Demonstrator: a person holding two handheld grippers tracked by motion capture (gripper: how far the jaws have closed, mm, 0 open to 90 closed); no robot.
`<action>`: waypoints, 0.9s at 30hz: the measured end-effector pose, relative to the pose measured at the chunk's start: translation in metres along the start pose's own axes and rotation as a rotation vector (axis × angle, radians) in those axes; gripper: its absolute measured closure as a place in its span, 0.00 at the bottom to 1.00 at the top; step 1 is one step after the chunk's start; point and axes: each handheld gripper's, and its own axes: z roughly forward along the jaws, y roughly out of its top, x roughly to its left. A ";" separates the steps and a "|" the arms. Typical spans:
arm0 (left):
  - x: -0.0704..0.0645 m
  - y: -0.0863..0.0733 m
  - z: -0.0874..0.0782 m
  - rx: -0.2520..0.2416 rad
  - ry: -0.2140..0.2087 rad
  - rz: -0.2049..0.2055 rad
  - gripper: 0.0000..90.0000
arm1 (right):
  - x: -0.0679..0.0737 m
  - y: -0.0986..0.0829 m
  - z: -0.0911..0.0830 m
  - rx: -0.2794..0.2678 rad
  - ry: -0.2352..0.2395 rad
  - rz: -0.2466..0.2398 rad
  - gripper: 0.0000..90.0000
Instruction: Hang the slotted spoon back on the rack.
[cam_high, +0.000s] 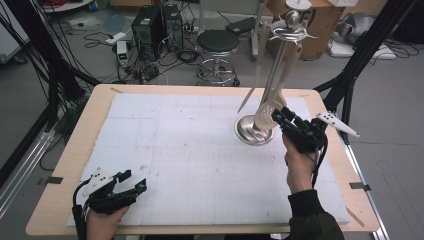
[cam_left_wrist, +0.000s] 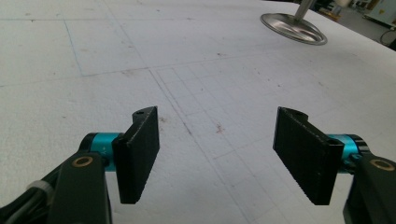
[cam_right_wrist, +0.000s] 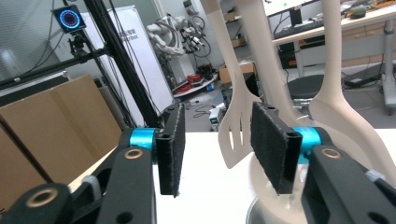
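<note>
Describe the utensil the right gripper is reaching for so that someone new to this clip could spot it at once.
On the white mat, find the tall metal stand with a round steel base near the far right corner. Several cream utensils hang from its top; the right gripper sits open at their lower ends. Nearest its jaws is the slotted spatula, a flat blade with long slots, unlike the solid rounded spoon beside it.

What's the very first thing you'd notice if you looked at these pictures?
The tall shiny utensil stand at the far right of the table, with cream plastic utensils hanging from its top. The right gripper reaches up to it, jaws open beside a slotted spatula. The left gripper rests open at the near left corner on the white mat.
</note>
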 end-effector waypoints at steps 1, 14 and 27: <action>-0.001 0.000 0.000 -0.009 -0.015 0.003 0.35 | -0.001 -0.002 -0.001 -0.006 -0.006 0.004 0.51; -0.013 0.005 0.004 -0.037 -0.064 0.059 0.34 | 0.006 -0.051 -0.009 0.110 0.050 -0.001 0.34; -0.011 0.004 0.003 -0.041 -0.059 0.057 0.34 | 0.005 -0.076 -0.014 0.165 0.108 -0.013 0.35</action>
